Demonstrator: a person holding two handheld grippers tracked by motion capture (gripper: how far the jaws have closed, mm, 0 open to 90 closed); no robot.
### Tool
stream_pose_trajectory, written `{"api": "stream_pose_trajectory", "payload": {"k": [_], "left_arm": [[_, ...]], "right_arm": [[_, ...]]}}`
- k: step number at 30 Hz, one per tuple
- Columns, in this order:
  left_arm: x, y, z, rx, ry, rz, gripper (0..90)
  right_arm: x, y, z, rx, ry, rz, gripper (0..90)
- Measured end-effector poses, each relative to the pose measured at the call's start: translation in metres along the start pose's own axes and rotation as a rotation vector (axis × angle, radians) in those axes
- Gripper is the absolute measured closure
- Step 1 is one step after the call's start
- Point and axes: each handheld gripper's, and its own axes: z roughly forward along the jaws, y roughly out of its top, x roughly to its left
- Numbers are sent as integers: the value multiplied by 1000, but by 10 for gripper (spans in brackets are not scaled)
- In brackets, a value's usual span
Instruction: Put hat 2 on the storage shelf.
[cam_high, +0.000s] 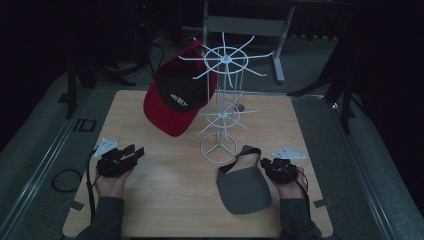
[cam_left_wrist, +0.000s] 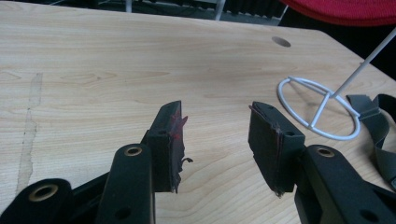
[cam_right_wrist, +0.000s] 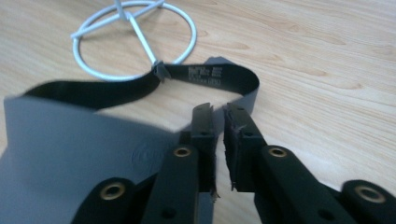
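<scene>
A grey visor (cam_high: 242, 187) lies at the front right of the wooden table (cam_high: 165, 200), its black strap (cam_right_wrist: 210, 74) looping toward the rack's ring base (cam_right_wrist: 189, 44). My right gripper (cam_high: 264, 162) (cam_right_wrist: 218, 112) has its jaws nearly together on the visor's (cam_right_wrist: 70, 140) side edge by the strap. A red cap (cam_high: 175, 102) hangs on the left side of the white wire rack (cam_high: 225, 60). My left gripper (cam_high: 136, 151) (cam_left_wrist: 217, 126) hovers low over bare wood at the left, open with nothing between its pads.
The rack's ring base (cam_high: 218, 147) (cam_left_wrist: 285, 100) stands mid-table between the two hands. A round hole (cam_high: 241, 107) is cut in the tabletop behind it. A cable loop (cam_high: 66, 180) lies on the floor at the left. Dark stands surround the table.
</scene>
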Motion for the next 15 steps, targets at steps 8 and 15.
{"api": "stream_pose_trajectory", "payload": {"k": [8, 15], "left_arm": [[-2, -3, 1, 7, 2, 13, 554], [1, -5, -2, 1, 6, 0, 554]], "right_arm": [[7, 24, 15, 6, 31, -25, 726], [3, 38, 38, 37, 12, -39, 678]]}}
